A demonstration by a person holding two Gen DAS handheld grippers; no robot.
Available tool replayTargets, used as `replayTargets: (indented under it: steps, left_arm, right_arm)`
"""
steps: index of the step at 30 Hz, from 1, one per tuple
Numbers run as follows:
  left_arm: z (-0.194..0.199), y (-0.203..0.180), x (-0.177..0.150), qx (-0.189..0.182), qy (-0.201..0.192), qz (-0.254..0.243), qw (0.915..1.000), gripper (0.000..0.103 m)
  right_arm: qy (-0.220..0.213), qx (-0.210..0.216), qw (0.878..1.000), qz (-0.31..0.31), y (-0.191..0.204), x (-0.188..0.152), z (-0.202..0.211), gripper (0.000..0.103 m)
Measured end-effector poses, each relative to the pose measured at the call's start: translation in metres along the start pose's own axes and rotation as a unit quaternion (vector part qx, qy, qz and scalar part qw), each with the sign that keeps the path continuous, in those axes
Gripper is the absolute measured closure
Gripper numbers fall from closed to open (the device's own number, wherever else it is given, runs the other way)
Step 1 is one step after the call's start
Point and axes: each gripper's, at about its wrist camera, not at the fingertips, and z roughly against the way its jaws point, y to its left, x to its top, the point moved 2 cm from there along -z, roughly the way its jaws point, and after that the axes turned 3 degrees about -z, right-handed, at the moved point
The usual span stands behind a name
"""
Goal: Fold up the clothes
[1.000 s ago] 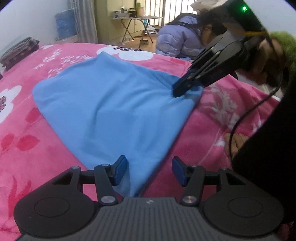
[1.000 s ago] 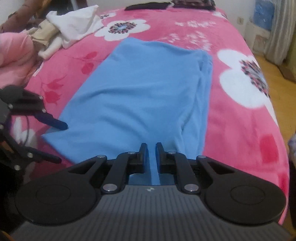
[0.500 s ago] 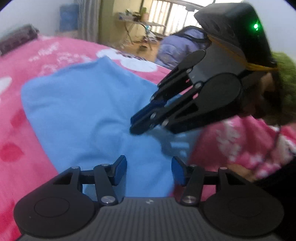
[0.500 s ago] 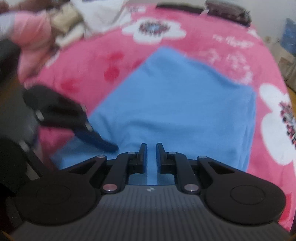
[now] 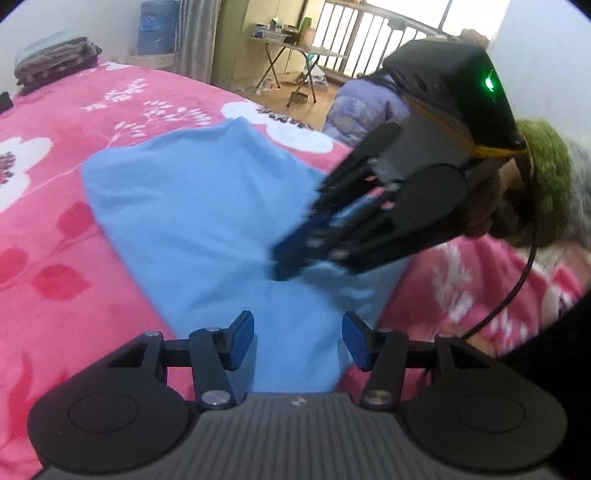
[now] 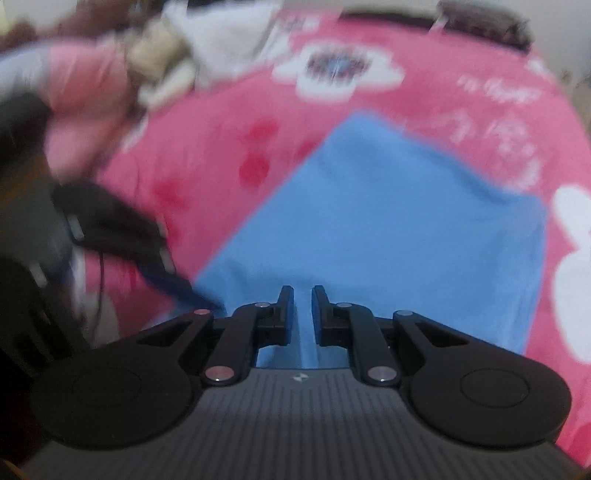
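Note:
A light blue garment (image 5: 192, 206) lies spread on a pink flowered blanket (image 5: 55, 229). My left gripper (image 5: 298, 339) stands open just above the garment's near end, and the cloth shows in the gap without the pads touching it. My right gripper (image 6: 303, 314) is shut on a raised ridge of the blue cloth (image 6: 388, 221). In the left wrist view the right gripper (image 5: 288, 258) reaches in from the right, its tips down on the cloth a little ahead of my left fingers. The right wrist view is blurred. One of the left gripper's fingers (image 6: 177, 286) shows there at the cloth's left edge.
A heap of white, beige and pink clothes (image 6: 166, 59) lies on the bed's far left. A folded dark stack (image 5: 55, 66) sits at the far end. Beyond the bed are a folding table (image 5: 291, 51), a blue barrel (image 5: 157, 26) and a person in a lilac jacket (image 5: 365, 107).
The right gripper has swung across the garment toward my left gripper, carrying the pinched cloth edge with it. The left gripper has shifted a little and stayed open.

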Motion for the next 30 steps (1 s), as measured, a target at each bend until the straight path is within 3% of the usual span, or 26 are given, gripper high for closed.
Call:
replayTargets:
  steps: [4,6,8,12,15,20,26,30]
  left_arm:
    - [0.006,0.001,-0.015,0.0,0.021,0.015,0.9997,0.049]
    - [0.005,0.004,-0.018,0.002,0.024,0.021,0.9995,0.049]
    - [0.004,0.007,-0.018,0.002,0.025,0.024,0.9994,0.049]
    - [0.009,0.005,-0.02,0.016,0.03,0.004,0.9994,0.049]
    - [0.017,0.003,-0.026,0.033,0.037,-0.006,0.9987,0.049]
    - [0.025,0.009,-0.037,0.049,0.047,0.01,0.9976,0.049]
    - [0.028,0.017,-0.037,0.074,0.047,0.009,0.9961,0.049]
    - [0.036,0.022,-0.04,0.104,0.048,0.011,0.9934,0.049]
  right_arm:
    - [0.049,0.028,0.998,0.016,0.002,-0.02,0.02,0.093]
    - [0.053,0.027,0.998,0.027,0.004,-0.018,0.032,0.093]
    - [0.031,0.012,0.999,0.03,0.004,-0.008,0.037,0.093]
    - [-0.028,0.039,0.999,0.011,0.011,0.011,0.028,0.093]
    - [0.003,0.065,0.998,0.014,0.023,-0.005,0.01,0.093]
    - [0.049,0.097,0.994,0.021,0.037,-0.032,0.017,0.093]
    - [-0.016,0.066,0.998,-0.011,0.035,-0.017,0.022,0.093]
    - [-0.001,0.097,0.995,0.002,0.057,-0.028,0.005,0.091]
